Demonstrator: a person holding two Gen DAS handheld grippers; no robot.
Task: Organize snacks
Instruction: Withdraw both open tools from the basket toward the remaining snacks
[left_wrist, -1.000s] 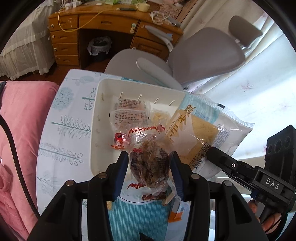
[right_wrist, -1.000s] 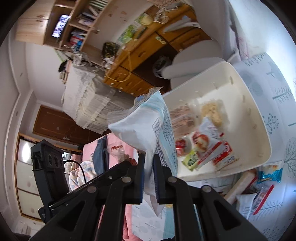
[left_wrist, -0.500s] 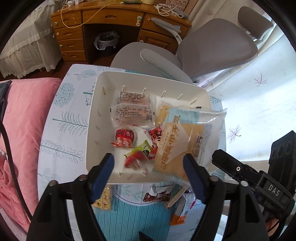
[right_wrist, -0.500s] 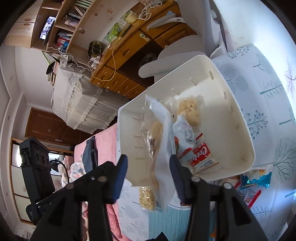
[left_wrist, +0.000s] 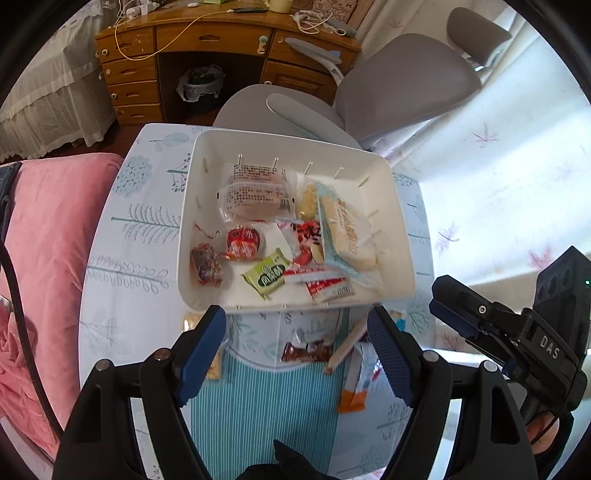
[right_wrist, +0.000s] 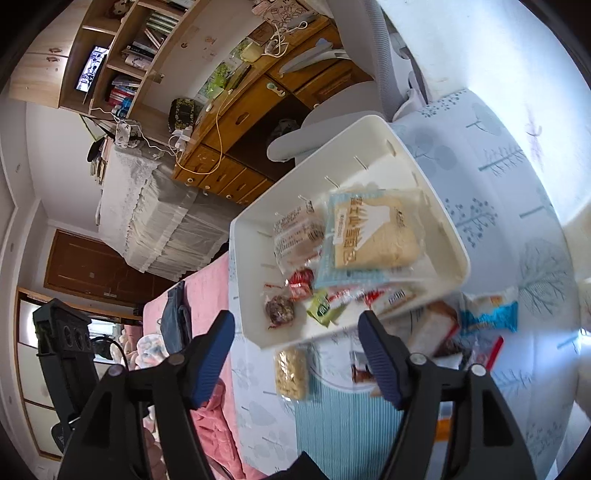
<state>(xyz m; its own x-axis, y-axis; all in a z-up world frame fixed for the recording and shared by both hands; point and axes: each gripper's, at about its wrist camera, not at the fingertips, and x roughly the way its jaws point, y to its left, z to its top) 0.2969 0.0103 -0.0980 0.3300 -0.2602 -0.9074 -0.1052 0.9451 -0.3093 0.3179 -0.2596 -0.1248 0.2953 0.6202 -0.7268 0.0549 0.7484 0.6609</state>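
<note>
Left gripper (left_wrist: 295, 343) had its fingers spread wide, holding nothing, hovering above the near edge of the white rectangular plastic bin (left_wrist: 400, 236). Right gripper (right_wrist: 295, 349) was likewise wide and empty (its view is slightly blurred).

Inside the bin: large pale-blue bread bag (left_wrist: 345, 236) against the right wall, dark brown snack in a clear wrapper (left_wrist: 206, 263) at the near-left, small green sachet (left_wrist: 266, 274) near the middle, clear labelled packet (left_wrist: 255, 195) at the far side.

On the tree-print tablecloth (left_wrist: 129, 266), near of the bin: clear pack of yellow puffs (right_wrist: 291, 373), blue-and-white pouch (right_wrist: 489, 314), brown wrapper (left_wrist: 308, 350).
</note>
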